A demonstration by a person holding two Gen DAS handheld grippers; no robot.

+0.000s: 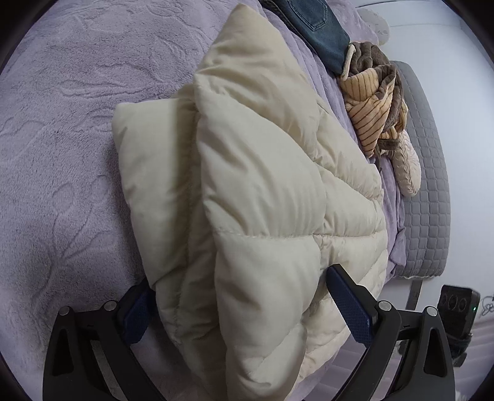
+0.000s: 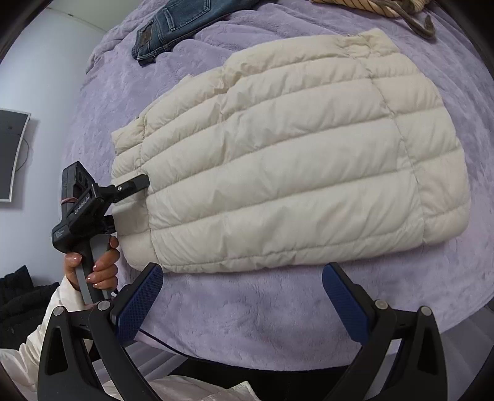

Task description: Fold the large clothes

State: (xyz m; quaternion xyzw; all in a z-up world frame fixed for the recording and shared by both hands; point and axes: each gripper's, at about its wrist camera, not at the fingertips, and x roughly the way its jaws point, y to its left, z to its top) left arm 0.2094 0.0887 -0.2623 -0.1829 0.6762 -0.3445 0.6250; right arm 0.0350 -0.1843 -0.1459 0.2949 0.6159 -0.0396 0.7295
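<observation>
A cream quilted puffer jacket (image 1: 247, 185) (image 2: 293, 169) lies folded on a purple blanket (image 1: 61, 154) (image 2: 247, 324) that covers the bed. My left gripper (image 1: 244, 305) stands open, its blue-padded fingers (image 1: 349, 305) wide apart on either side of the jacket's thick folded end. The right wrist view shows this left gripper (image 2: 126, 203) at the jacket's left end, held by a hand (image 2: 105, 265). My right gripper (image 2: 244, 296) is open over bare blanket, just short of the jacket's near edge, with nothing between its fingers.
Blue jeans (image 1: 318, 27) (image 2: 173, 27) lie at the far side of the bed. A striped tan and brown garment (image 1: 370, 105) and a white knit piece (image 1: 407, 169) sit by the grey mattress edge (image 1: 426, 185). A dark screen (image 2: 9, 154) hangs on the wall.
</observation>
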